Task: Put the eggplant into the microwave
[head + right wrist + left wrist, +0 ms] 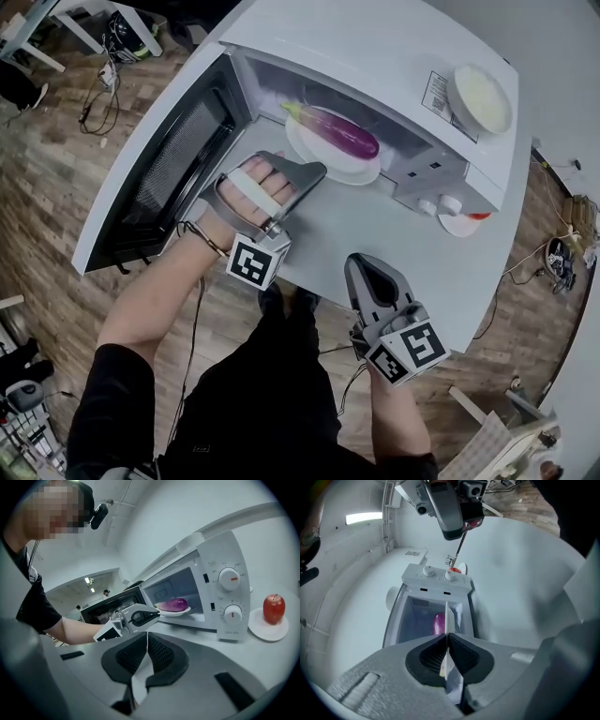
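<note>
The purple eggplant (pixel 339 132) lies on a white plate (pixel 362 176) inside the open white microwave (pixel 375 47), whose door (pixel 169 169) swings out to the left. My left gripper (pixel 317 172) is shut and holds nothing, its tips just in front of the oven opening, short of the plate. My right gripper (pixel 361 264) is also shut and empty, lower and nearer to me over the table. The right gripper view shows the eggplant (pixel 176 604), the plate (pixel 182 612) and the left gripper (pixel 154 614) beside the opening. Along the left gripper's jaws the eggplant (pixel 439 623) shows.
A red apple (pixel 273 609) on a small white plate stands right of the microwave's dials (pixel 229 579). A white bowl (pixel 481 97) sits on top of the microwave. The grey table (pixel 375 234) ends near my body; wood floor and cables lie to the left.
</note>
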`<act>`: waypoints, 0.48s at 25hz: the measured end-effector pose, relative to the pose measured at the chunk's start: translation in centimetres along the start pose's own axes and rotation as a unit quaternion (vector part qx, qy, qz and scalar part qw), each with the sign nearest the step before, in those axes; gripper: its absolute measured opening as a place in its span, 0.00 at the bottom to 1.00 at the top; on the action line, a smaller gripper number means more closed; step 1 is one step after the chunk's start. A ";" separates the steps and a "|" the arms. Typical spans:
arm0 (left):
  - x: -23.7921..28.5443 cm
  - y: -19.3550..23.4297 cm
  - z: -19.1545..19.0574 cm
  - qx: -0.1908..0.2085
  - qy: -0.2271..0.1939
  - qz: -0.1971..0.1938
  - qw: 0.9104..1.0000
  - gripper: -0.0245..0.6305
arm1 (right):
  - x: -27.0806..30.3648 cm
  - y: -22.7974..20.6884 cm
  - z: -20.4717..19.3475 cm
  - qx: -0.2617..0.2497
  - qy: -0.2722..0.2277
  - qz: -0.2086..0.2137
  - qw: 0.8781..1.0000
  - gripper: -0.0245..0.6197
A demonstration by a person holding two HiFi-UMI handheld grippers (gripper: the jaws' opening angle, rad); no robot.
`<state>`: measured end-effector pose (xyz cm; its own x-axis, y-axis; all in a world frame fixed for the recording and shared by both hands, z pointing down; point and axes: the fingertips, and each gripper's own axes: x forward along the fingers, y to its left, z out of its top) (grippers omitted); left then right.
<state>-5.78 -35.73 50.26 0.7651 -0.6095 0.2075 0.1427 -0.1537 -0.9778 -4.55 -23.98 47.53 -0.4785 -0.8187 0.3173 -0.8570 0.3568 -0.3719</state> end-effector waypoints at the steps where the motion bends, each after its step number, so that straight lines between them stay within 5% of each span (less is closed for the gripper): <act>1: 0.4 -0.2 -0.2 -0.003 0.002 0.000 1.000 0.07 | 0.2 -0.3 -0.2 0.000 0.002 -0.001 1.000 0.06; 12: 2.8 -2.2 -1.9 -0.011 0.010 -0.018 1.000 0.07 | 2.0 -0.6 -0.5 0.000 0.010 0.002 1.000 0.06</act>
<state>-5.21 -38.58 53.09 0.7467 -0.6190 0.2437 0.1563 -0.1928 -0.9687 -5.04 -25.59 48.77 -0.4866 -0.8074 0.3336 -0.8548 0.3612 -0.3727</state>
